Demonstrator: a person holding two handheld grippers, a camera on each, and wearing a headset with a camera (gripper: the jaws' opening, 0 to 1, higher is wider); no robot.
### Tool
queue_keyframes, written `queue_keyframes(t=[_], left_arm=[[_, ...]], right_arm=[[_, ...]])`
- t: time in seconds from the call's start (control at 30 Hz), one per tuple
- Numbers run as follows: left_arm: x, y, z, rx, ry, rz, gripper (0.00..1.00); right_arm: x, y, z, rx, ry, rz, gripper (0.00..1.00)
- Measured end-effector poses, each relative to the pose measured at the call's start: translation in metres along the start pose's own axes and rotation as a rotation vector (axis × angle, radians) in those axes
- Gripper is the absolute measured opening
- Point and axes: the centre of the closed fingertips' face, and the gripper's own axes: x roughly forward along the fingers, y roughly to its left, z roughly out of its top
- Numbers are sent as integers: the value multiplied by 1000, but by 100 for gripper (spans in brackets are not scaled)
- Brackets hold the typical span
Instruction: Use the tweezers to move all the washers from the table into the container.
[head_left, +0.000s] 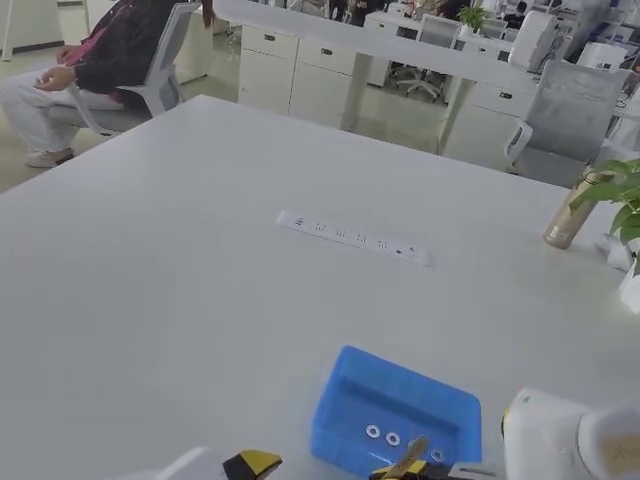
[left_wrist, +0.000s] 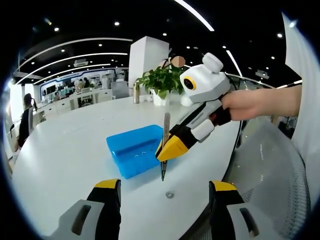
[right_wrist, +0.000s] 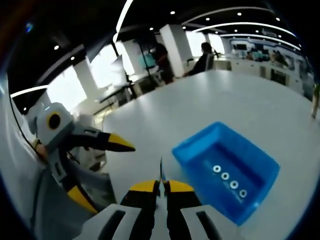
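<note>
Here the right tool (right_wrist: 161, 186) is clenched on the tweezers (left_wrist: 166, 127), its yellow-tipped jaws pressed together around the thin metal shaft. In the left gripper view the tweezers point steeply down toward the table (head_left: 200, 250), just beside the blue container (right_wrist: 225, 167). Whether the tip touches the surface cannot be told. A lone washer (left_wrist: 170, 194) lies flat on the table close to that tip, outside the container and near its edge. The left tool (left_wrist: 165, 186) is released, its two jaws standing wide apart and aimed at the lone washer and at the container behind it. Inside the container, four washers (right_wrist: 229, 180) rest in a slanting row on the floor, apart from the walls. In the head view both tools sit at the lower edge, the right tool's white body just to the right of the container. Beyond the container, toward the middle of the table, a white power strip (head_left: 355, 238) lies flat. Well past the container's right side stand a gold bottle (head_left: 570, 210) and a green potted plant (head_left: 622, 195). Far behind the container, off the table's far corner, a person (head_left: 90, 60) sits in an office chair (head_left: 165, 60).
</note>
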Motion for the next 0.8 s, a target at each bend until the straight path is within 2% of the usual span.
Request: queue_keyframes(t=[0.17, 0.43, 0.57, 0.8], left_arm=[[0, 0, -1, 2, 6, 2, 72], [0, 0, -1, 2, 4, 2, 72], [0, 0, -1, 2, 3, 3, 71], [0, -2, -2, 0, 5, 1, 71]], right_arm=[[4, 5, -7, 26, 6, 16, 3], [9, 13, -14, 29, 28, 39, 4], [13, 22, -18, 20, 48, 56, 4], [15, 21, -25, 0, 77, 59, 4]])
